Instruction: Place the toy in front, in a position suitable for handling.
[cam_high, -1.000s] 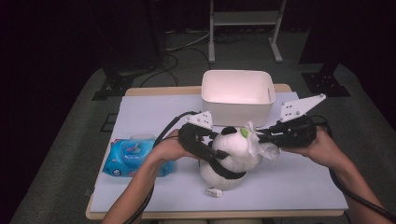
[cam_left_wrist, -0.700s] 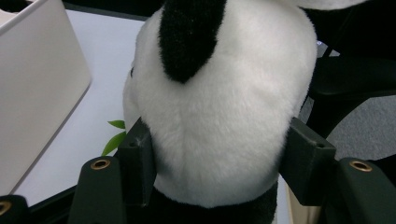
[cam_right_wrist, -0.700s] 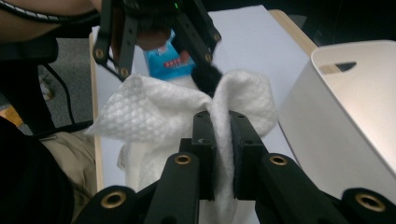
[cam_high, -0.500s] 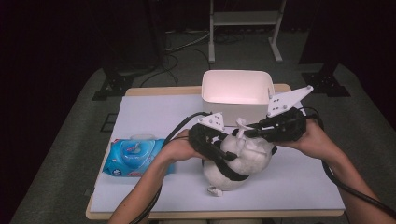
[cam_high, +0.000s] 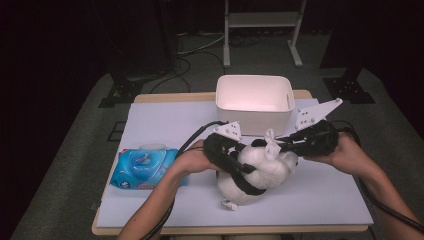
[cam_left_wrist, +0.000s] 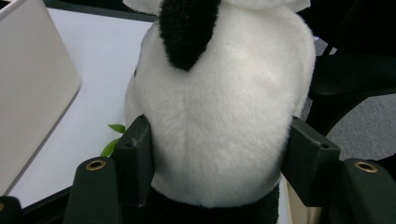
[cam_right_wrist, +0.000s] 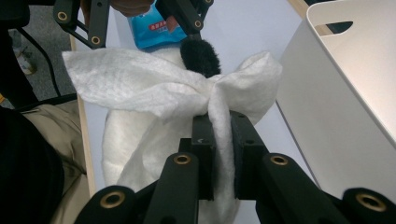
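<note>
I see the table (cam_high: 165, 200) with its white mat, most of it bare to the front and right, so there is room to work there. At the back sits the bin (cam_high: 255, 100), its near wall just behind the toy; that wall is the edge I would watch. The panda (cam_high: 252, 172) stands mid-table, near the bin. My left gripper (cam_high: 227, 150) has its jaws spread wide and pressed on both sides of the panda's body, holding it steady. My right gripper (cam_right_wrist: 219, 140) is nearly closed, pinching a wipe (cam_right_wrist: 154, 93) draped over the panda's head. The wipes pack (cam_high: 142, 169) lies at the left, well apart. I judge I am mid-wipe, cleaning the toy. Next I'd drag the wipe down across the fur, keeping the left grip firm and pulling away from the bin
</note>
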